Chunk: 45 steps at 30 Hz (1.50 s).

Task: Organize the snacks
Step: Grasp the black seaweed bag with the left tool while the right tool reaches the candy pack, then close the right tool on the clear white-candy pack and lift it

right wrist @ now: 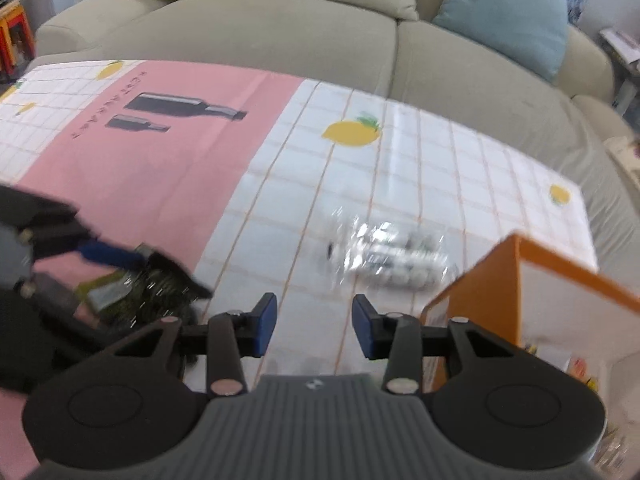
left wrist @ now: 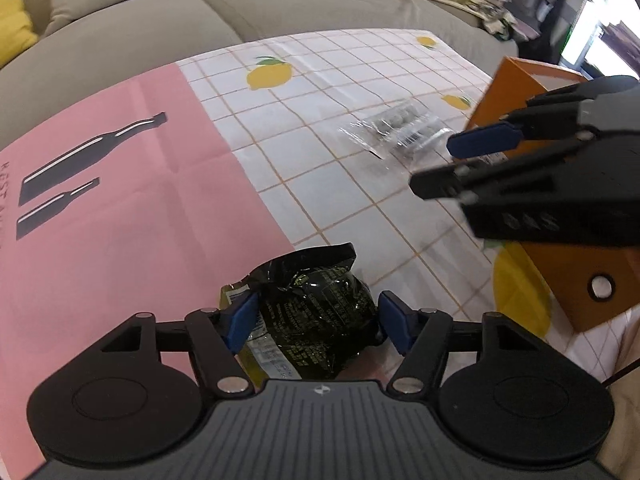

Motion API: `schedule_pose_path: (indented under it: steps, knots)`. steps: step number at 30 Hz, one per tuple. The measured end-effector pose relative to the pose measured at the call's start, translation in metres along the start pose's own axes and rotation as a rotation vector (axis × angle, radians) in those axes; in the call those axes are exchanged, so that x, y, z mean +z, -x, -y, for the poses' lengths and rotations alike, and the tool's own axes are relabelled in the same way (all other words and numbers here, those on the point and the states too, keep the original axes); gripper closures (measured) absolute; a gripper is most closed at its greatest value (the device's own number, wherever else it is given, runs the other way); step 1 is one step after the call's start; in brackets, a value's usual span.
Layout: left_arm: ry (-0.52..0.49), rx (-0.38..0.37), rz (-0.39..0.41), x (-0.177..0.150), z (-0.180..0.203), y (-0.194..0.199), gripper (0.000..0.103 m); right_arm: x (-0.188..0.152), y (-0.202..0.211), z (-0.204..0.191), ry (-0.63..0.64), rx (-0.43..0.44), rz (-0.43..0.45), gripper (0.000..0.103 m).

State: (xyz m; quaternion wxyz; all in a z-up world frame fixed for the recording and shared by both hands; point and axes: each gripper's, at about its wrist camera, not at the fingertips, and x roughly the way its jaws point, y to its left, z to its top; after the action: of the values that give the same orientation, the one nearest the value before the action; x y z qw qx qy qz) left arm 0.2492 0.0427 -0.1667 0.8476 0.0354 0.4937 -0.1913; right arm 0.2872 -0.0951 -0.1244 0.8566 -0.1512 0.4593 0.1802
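Your left claw (left wrist: pixel 314 322) pinches the dark snack bag (left wrist: pixel 316 312) just above the table (left wrist: pixel 320 184), your right claw (right wrist: pixel 314 330) spread empty near the clear packet (right wrist: pixel 390 258) and orange box (right wrist: pixel 480 280); a loose pinch on crinkly film could slip.

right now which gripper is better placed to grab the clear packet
Right. The right gripper is empty and faces the clear packet just ahead, beside the orange box. The left gripper straddles the black snack bag.
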Motion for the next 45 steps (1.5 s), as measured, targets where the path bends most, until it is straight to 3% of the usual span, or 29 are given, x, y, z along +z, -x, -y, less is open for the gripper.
schedule_pose_path:
  steps: [6, 10, 15, 18, 21, 22, 23, 25, 28, 32, 39, 43, 45]
  knots:
    - [0.154, 0.055, -0.012, 0.001, -0.022, 0.004, 0.032, 0.020, -0.030, 0.000, -0.090, -0.098, 0.006, 0.061]
    - [0.231, 0.100, -0.012, 0.000, -0.038, 0.008, 0.032, 0.034, -0.054, -0.001, -0.125, -0.204, 0.018, 0.043]
    - [0.259, 0.107, -0.012, 0.001, -0.046, 0.010, 0.032, 0.044, -0.078, 0.004, -0.161, -0.261, -0.057, 0.043]
    - [0.268, 0.110, -0.012, 0.001, -0.047, 0.010, 0.032, 0.042, -0.079, 0.001, -0.127, -0.283, -0.040, 0.049]
    - [0.274, 0.108, -0.016, 0.000, -0.047, 0.011, 0.032, 0.040, -0.079, -0.005, -0.081, -0.304, -0.040, 0.068]
    - [0.275, 0.109, -0.017, -0.001, -0.047, 0.011, 0.032, 0.038, -0.078, -0.008, -0.056, -0.308, -0.030, 0.081]
    - [0.273, 0.110, -0.019, -0.001, -0.047, 0.011, 0.032, 0.037, -0.076, -0.011, -0.035, -0.305, -0.020, 0.103]
    - [0.269, 0.115, -0.024, -0.003, -0.046, 0.012, 0.032, 0.033, -0.078, -0.014, -0.027, -0.264, -0.047, 0.103]
    - [0.276, 0.113, -0.031, -0.005, -0.045, 0.014, 0.032, 0.024, -0.075, -0.023, 0.037, -0.256, -0.018, 0.103]
    - [0.279, 0.099, -0.038, -0.012, -0.043, 0.018, 0.043, 0.009, -0.060, -0.031, 0.049, -0.174, 0.007, 0.103]
    - [0.268, 0.087, -0.045, -0.022, -0.039, 0.025, 0.049, -0.035, -0.023, -0.053, 0.035, -0.029, 0.035, 0.103]
    - [0.233, 0.080, -0.009, -0.024, -0.040, 0.031, 0.049, -0.047, -0.009, -0.052, -0.012, 0.008, 0.047, 0.103]
    - [0.178, 0.086, 0.019, -0.022, -0.039, 0.036, 0.039, -0.046, -0.005, -0.044, -0.064, -0.024, 0.080, 0.103]
